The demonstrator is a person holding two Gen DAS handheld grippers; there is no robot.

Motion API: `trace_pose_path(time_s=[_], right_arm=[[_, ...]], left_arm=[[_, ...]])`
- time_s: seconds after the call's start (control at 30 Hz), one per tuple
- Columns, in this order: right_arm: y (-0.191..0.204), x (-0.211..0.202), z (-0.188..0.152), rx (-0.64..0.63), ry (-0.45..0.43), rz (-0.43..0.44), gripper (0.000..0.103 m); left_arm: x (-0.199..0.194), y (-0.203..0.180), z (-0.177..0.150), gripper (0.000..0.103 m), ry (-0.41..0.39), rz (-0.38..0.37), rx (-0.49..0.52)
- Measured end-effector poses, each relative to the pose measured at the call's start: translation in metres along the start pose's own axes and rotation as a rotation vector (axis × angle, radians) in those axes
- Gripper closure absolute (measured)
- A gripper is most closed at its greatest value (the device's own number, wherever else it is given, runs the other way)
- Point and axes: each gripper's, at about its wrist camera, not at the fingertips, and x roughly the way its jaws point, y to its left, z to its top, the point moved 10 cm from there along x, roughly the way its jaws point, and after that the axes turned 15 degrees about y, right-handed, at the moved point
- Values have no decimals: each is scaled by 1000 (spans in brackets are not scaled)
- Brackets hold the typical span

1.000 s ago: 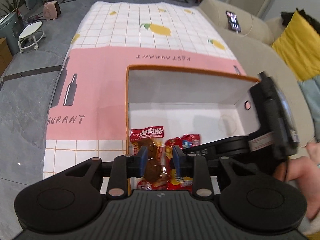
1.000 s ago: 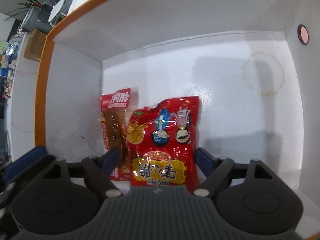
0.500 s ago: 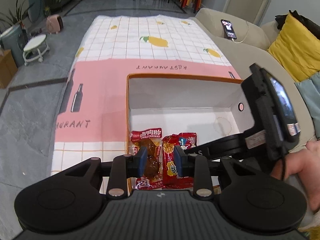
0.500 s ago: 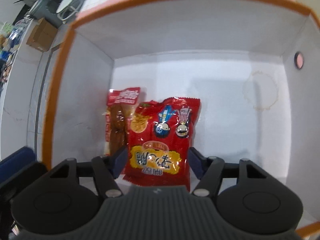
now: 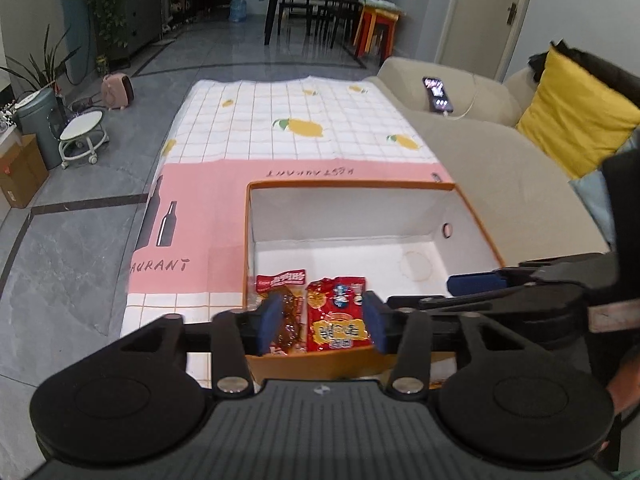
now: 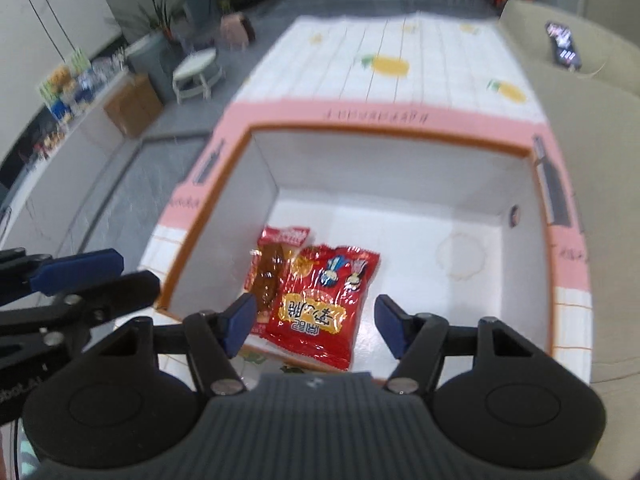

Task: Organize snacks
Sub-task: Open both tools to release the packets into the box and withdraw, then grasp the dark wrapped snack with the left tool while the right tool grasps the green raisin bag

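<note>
An orange-rimmed white box [image 5: 352, 185] [image 6: 384, 130] sits on the pink tablecloth. Two snack packets lie side by side in its near left corner: a red packet with cartoon faces [image 5: 338, 316] [image 6: 324, 300] and a clear packet of brown meat with a red top [image 5: 284, 300] [image 6: 272, 268]. My left gripper [image 5: 323, 320] is open and empty above the box's near edge. My right gripper [image 6: 314, 322] is open and empty above the box, clear of the packets; its blue fingertip [image 5: 472, 283] shows in the left wrist view.
The table carries a pink and white lemon-print cloth [image 5: 296, 128]. A beige sofa [image 5: 500, 152] runs along the right with a yellow cushion [image 5: 576, 120] and a phone [image 5: 438, 94]. A small white stool [image 5: 82, 136] and a cardboard box [image 5: 18, 172] stand on the floor at left.
Both grippers have lifted up and back out of the box. The right gripper has left the red packet lying in the box. The left gripper's jaws have opened wider.
</note>
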Motion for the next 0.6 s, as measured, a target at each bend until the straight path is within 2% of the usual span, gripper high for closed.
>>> trace_pose_path(time_s=[0.07,0.13,0.17,0.33,0.47,0.6], right_arm=[[0,-21,-12,-22,-51,-12,39],[-1,-41,-26,-32,-105,-25,39],[-2,-50,-32,-35,-128,-29,39],[-12,-89,-73,-23,-224,-55,38],[-22,-104,-112,0,-248,-78,32],[-30,-103,-150,48,-233,-90,32]], left_arm=[[-9,-5,-7,44,-14,-6,-10],[-19,-9,-16,33,-35,-23,-31],[-24,-11,-20,32,-48,-31,-38],[-43,-21,-44,29,-93,-43,-34],[-47,-29,-69,29,-68,-45,-11],[-44,-37,-99,29,-17,-62,24]])
